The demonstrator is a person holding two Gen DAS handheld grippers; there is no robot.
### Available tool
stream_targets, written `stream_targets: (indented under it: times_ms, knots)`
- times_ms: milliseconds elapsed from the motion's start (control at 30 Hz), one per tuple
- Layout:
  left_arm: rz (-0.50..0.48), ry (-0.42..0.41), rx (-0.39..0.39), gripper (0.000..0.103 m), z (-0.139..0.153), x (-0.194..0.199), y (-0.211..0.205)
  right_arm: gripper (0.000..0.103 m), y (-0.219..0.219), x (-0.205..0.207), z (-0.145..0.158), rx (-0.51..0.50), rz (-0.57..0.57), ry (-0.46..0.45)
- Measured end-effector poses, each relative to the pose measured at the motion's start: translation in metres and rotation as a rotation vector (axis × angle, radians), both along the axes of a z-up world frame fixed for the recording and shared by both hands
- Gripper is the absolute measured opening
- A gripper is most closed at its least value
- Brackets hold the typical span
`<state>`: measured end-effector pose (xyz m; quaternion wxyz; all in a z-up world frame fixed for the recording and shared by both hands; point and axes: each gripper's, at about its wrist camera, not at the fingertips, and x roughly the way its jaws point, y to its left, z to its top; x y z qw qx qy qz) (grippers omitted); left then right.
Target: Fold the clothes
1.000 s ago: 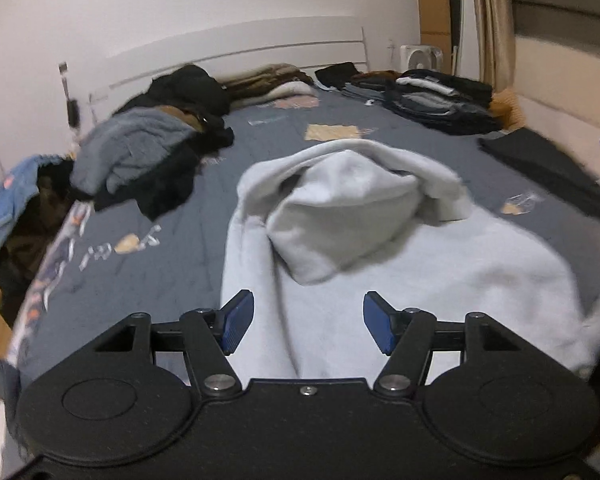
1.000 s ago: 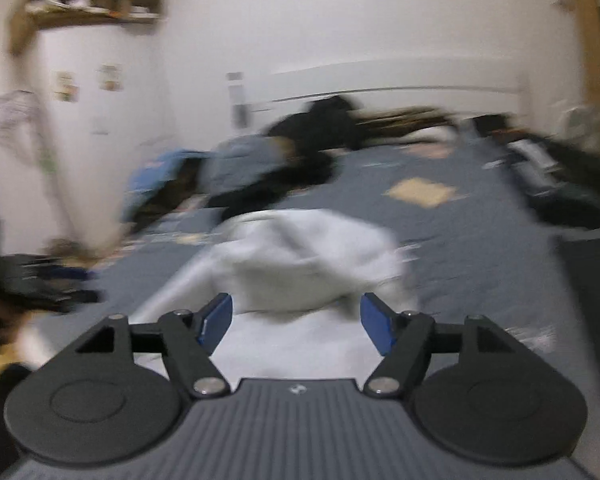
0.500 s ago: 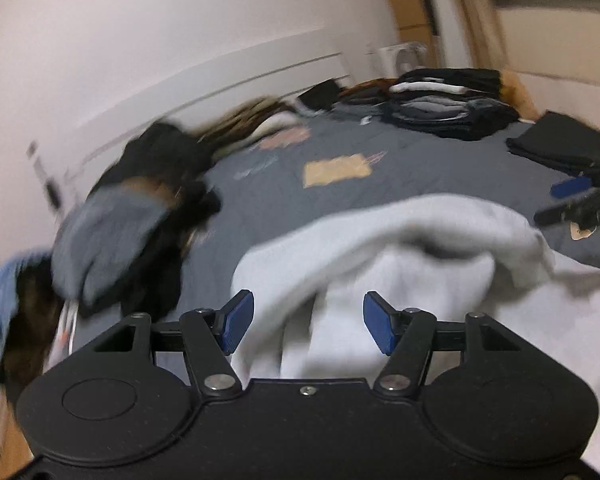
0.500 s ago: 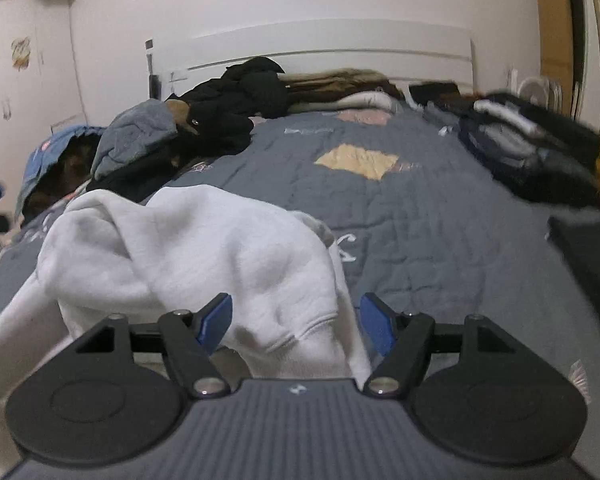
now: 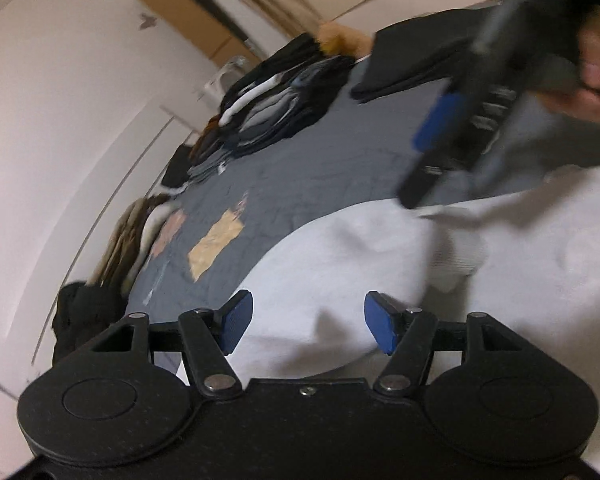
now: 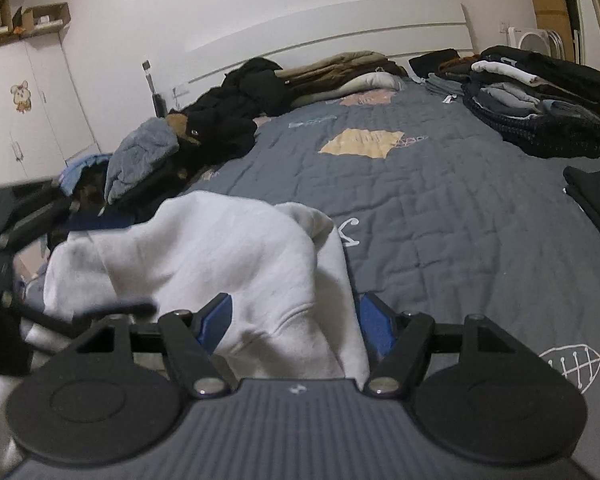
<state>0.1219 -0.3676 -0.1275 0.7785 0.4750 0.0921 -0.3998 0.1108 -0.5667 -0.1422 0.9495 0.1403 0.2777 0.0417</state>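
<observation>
A white sweatshirt lies bunched on the grey quilt of a bed. My right gripper is open and low over the garment's near right edge, and a hump of white fabric rises between its blue pads without being pinched. My left gripper is open and rolled to one side, hovering over the sweatshirt with only flat cloth beneath its pads. In the left wrist view the right gripper shows blurred at the upper right, held by a person's hand.
Stacks of folded clothes line the bed's far right, with a flat black folded piece nearer. A heap of dark and grey unfolded clothes fills the far left by the white headboard. White wardrobe doors stand left.
The left gripper has swung across and down over the sweatshirt while rolling strongly. The right gripper has dropped closer, so the white fold now sits between its fingers. Both stay open.
</observation>
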Motion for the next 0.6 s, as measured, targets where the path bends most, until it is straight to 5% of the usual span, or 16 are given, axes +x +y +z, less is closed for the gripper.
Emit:
stream_targets:
  times_ms: [333,433,600]
  knots:
    - [-0.091,-0.098,0.135,0.062,-0.041,-0.021,-0.033,0.07,-0.017,-0.006,0.006,0.059,-0.031,-0.041]
    - [-0.059,-0.055,0.115,0.019,-0.044,-0.009,-0.043,0.07,-0.019,-0.007,0.007,0.067,-0.035,-0.051]
    - [0.033,0.065,-0.093,0.008,0.003,0.012,-0.023,0.07,-0.025,-0.01,0.012,0.099,-0.049,-0.077]
